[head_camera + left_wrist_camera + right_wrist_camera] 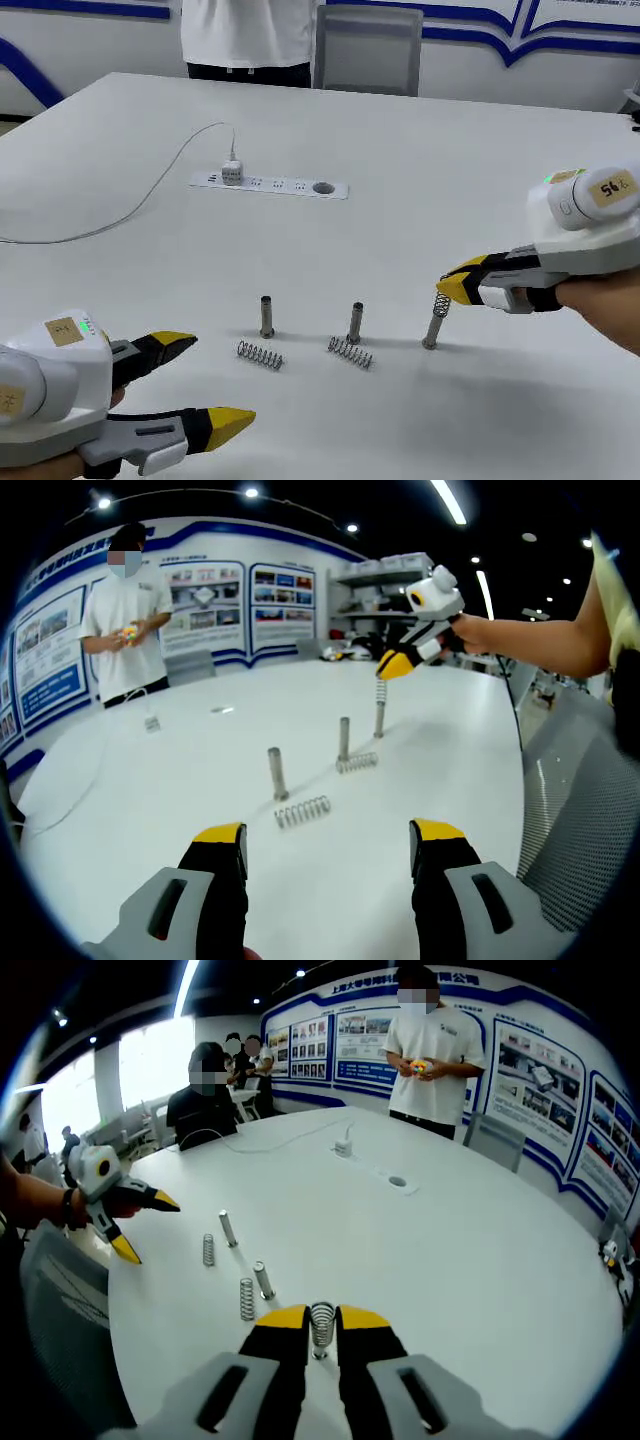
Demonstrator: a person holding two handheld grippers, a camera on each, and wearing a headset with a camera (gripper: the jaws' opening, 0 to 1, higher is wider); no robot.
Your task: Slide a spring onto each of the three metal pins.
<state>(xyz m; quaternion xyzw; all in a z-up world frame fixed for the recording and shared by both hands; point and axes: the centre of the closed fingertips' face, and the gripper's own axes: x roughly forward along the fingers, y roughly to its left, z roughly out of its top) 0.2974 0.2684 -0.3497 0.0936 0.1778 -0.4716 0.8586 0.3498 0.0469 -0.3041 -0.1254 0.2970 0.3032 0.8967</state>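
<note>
Three metal pins stand upright in a row on the white table (420,180): left pin (266,316), middle pin (355,322), right pin (432,328). My right gripper (452,287) is shut on a spring (441,304) held over the top of the right pin; the right gripper view has that spring (321,1322) between the yellow tips. Two more springs lie flat, one (260,354) by the left pin and one (350,352) by the middle pin. My left gripper (205,385) is open at the near left, holding nothing, its jaws spread wide in the left gripper view (328,840).
A power strip (270,184) with a plugged charger and white cable lies mid-table. A grey chair (368,48) and a person in a white shirt (245,35) are at the far edge. Another seated person (210,1095) is at the table's side.
</note>
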